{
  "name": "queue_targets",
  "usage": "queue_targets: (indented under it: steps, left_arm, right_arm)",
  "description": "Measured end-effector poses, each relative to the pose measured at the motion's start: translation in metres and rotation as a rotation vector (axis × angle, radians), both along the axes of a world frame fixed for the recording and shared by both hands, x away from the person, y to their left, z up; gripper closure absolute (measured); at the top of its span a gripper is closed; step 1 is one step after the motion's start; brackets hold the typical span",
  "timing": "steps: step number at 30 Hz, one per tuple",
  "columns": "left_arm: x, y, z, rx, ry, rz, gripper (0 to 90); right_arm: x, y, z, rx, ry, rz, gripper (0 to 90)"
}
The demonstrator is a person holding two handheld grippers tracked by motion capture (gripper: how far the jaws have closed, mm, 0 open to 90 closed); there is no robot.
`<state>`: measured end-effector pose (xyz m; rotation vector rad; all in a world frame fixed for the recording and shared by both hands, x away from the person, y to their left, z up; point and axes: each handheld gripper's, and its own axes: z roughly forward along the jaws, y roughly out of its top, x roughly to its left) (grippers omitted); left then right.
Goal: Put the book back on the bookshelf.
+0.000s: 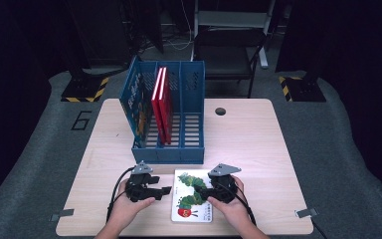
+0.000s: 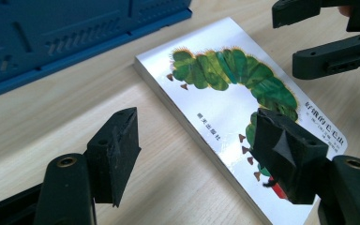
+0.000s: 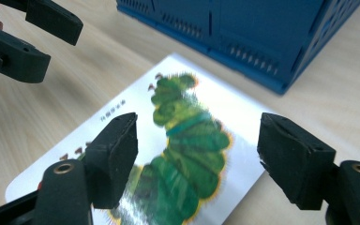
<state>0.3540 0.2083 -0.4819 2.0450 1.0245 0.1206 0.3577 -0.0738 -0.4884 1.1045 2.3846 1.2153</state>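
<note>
A blue file rack (image 1: 191, 124) stands on the bench (image 1: 258, 134), two red books (image 1: 162, 102) upright inside; a chair (image 1: 229, 52) sits beyond.

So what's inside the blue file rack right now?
The blue file rack holds two red books upright in its middle slot and a blue picture book leaning at its left. The right slot looks empty; slot floors are partly hidden.

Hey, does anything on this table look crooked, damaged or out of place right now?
Nothing looks damaged or spilled. The caterpillar book lies flat on the table outside the blue file rack, while the red books stand inside it. Both grippers are open beside it.
</note>
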Motion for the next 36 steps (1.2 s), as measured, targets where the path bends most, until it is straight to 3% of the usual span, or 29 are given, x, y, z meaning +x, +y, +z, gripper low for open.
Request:
queue_targets:
  steps: [4,6,13,17,19,23,28,36]
  left_arm:
    - [0.002,-0.010,-0.010,0.035,-0.002,-0.027,32.2]
    - [0.004,-0.015,-0.014,0.033,0.014,-0.038,32.4]
    - [0.010,-0.023,-0.024,0.058,-0.024,-0.077,32.4]
    - [0.014,-0.023,-0.028,0.048,-0.032,-0.096,34.6]
    - [0.016,-0.024,-0.030,0.048,-0.044,-0.109,35.2]
    - [0.017,-0.027,-0.035,0.075,-0.059,-0.155,35.1]
    - [0.018,-0.031,-0.036,0.064,-0.070,-0.185,34.8]
    - [0.021,-0.031,-0.037,0.056,-0.036,-0.173,33.6]
  right_arm:
    - [-0.001,-0.002,-0.006,-0.044,-0.003,0.001,28.1]
    - [-0.001,-0.003,-0.010,-0.041,0.022,0.002,28.1]
    - [0.000,-0.005,-0.019,-0.058,0.033,-0.013,28.1]
    - [0.001,-0.007,-0.024,-0.074,0.051,-0.009,29.1]
    - [0.002,-0.007,-0.026,-0.055,0.065,-0.005,28.9]
    - [0.002,-0.006,-0.027,-0.059,0.052,-0.004,27.0]
    - [0.004,-0.009,-0.030,-0.020,0.072,-0.008,25.7]
    - [0.008,-0.013,-0.036,0.016,0.079,0.010,22.0]
